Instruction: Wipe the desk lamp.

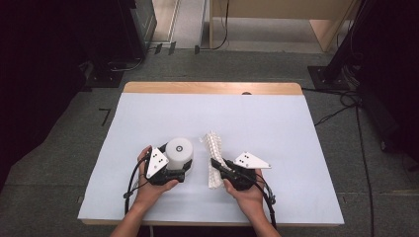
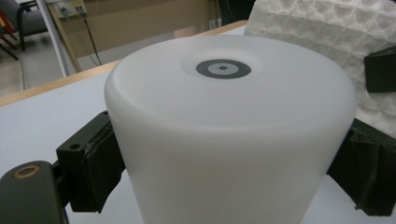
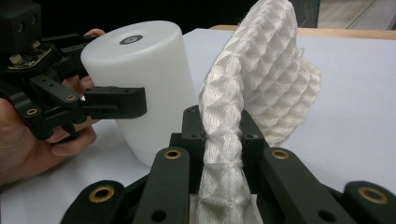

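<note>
A white plastic cylinder [image 1: 179, 149] stands upright on the white-covered table [image 1: 276, 128], left of centre near the front. My left gripper [image 1: 180, 168] is shut on it, with one pad [image 2: 95, 163] pressed on each side of its wall [image 2: 229, 140]. A dark ring mark sits on the cylinder's top [image 2: 223, 68]. Just to its right hangs a white waffle-weave cloth [image 1: 213, 148], bunched and standing on edge. My right gripper [image 1: 216, 164] is shut on the cloth's lower part [image 3: 223, 154], and the rest fans upward [image 3: 271, 70]. Cloth and cylinder [image 3: 140, 70] stand close together.
The table's wooden far edge [image 1: 212, 88] runs across the back. Black stands [image 1: 331, 74] and cables [image 1: 346, 106] lie on the grey floor to the right, and dark equipment [image 1: 113, 39] stands at the back left. White table surface stretches beyond and to the right of both grippers.
</note>
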### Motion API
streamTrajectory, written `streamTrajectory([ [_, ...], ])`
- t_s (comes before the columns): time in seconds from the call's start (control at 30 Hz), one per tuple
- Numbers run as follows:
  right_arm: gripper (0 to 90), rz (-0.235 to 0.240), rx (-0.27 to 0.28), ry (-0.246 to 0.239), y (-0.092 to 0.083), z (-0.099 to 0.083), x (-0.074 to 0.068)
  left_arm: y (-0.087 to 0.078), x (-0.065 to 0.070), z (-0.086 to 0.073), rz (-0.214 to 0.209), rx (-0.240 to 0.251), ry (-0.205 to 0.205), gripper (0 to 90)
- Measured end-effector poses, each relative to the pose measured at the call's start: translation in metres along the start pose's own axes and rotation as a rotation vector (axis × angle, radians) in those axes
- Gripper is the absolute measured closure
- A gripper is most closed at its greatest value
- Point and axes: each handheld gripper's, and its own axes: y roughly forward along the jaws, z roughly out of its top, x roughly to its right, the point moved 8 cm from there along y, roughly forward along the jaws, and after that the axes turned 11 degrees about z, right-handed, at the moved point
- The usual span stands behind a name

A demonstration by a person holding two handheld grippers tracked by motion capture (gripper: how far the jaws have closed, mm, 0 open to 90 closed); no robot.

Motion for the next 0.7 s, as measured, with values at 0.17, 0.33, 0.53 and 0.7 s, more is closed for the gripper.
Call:
streamTrajectory([
  [0.17, 78.4, 0.001, 0.003, -0.004, -0.001, 0.001, 0.001, -0.004, -0.004, 0.001, 0.028, 0.001, -0.071, 3.8],
  [0.33, 78.4, 0.001, -0.001, 0.000, 0.000, 0.000, 0.002, -0.008, 0.003, 0.002, 0.108, -0.002, -0.089, 3.7],
  [0.53, 78.4, 0.006, -0.013, -0.005, 0.003, -0.003, 0.001, -0.003, 0.009, -0.003, 0.262, -0.050, -0.088, 6.6],
  [0.7, 78.4, 0.011, -0.022, -0.007, 0.007, -0.006, -0.001, -0.001, 0.009, -0.004, 0.247, -0.058, -0.088, 7.3],
])
